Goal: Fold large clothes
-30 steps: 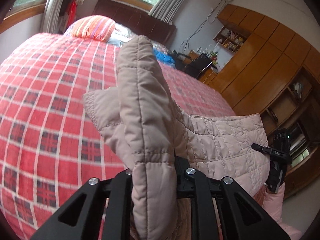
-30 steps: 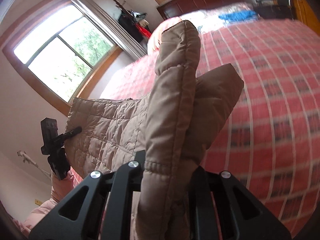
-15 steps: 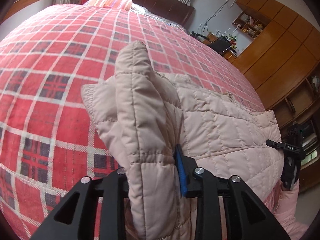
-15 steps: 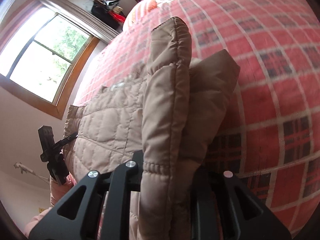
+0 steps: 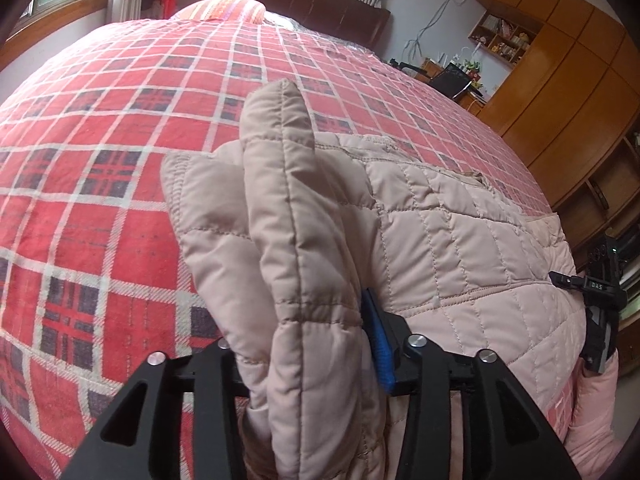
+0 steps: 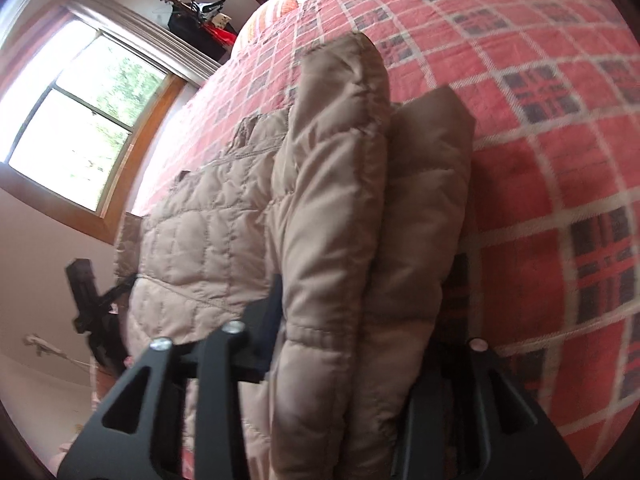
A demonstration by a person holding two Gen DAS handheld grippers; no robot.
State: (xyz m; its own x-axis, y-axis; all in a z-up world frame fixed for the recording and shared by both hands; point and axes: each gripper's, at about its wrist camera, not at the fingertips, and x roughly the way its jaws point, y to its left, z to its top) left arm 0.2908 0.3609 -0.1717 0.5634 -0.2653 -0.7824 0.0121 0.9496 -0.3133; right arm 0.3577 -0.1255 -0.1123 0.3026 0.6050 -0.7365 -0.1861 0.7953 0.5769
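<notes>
Here, the left gripper point(image 5: 308, 364) and right gripper point(image 6: 360, 364) each pinch a bunched edge of the quilted jacket point(image 5: 460, 240) over the checked bed point(image 5: 100, 152); lower both level and together so the fold lands flat.

A jacket point(image 5: 460, 240) lies on the bed point(image 5: 100, 160) between the left hand-held gripper point(image 5: 308, 360) and right hand-held gripper point(image 6: 360, 344), a fold standing in each.
</notes>
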